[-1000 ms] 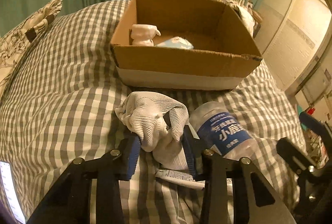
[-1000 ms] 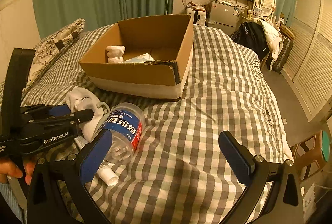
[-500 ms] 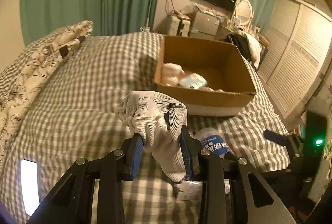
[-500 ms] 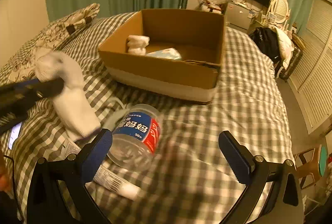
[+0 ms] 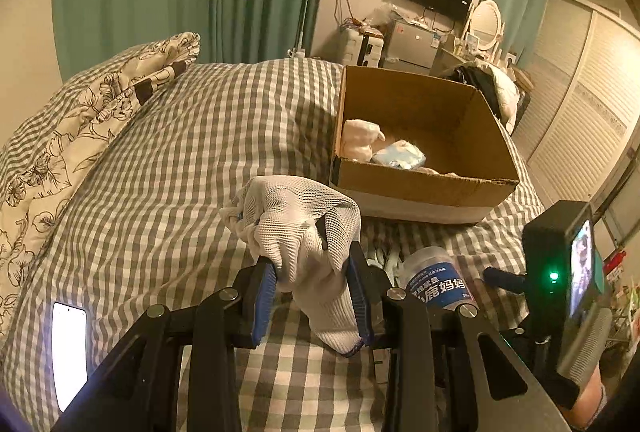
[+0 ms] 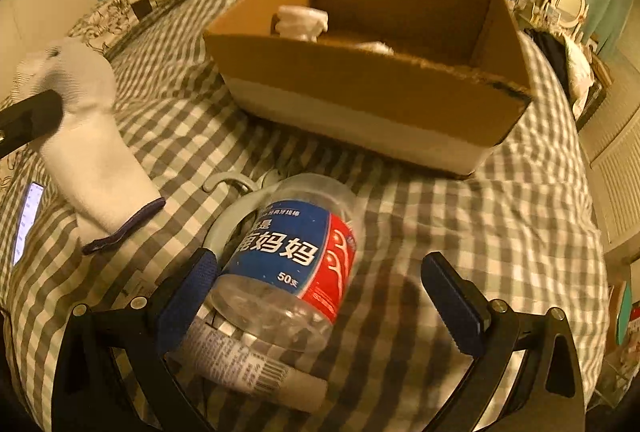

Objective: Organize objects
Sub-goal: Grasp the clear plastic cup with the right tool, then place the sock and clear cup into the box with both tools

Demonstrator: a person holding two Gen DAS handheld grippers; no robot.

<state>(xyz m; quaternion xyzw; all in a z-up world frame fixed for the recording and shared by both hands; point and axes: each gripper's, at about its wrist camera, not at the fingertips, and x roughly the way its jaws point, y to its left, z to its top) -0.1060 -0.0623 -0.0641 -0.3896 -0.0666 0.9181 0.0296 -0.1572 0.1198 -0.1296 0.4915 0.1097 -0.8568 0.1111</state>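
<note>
White knit glove [image 5: 308, 232] was pinched between the pressed-together fingers of the left gripper [image 5: 312, 302], held above the checked bedspread [image 5: 168, 167], short of the cardboard box [image 5: 424, 187]. The right gripper [image 6: 320, 296] stood spread, its left finger just beside the clear jar [image 6: 288, 264]. Risk noted: the glove's dangling cuff could catch the box's near rim if carried low. Open bedding lay left of the box; a tube [image 6: 248, 364] crowded the jar.
</note>
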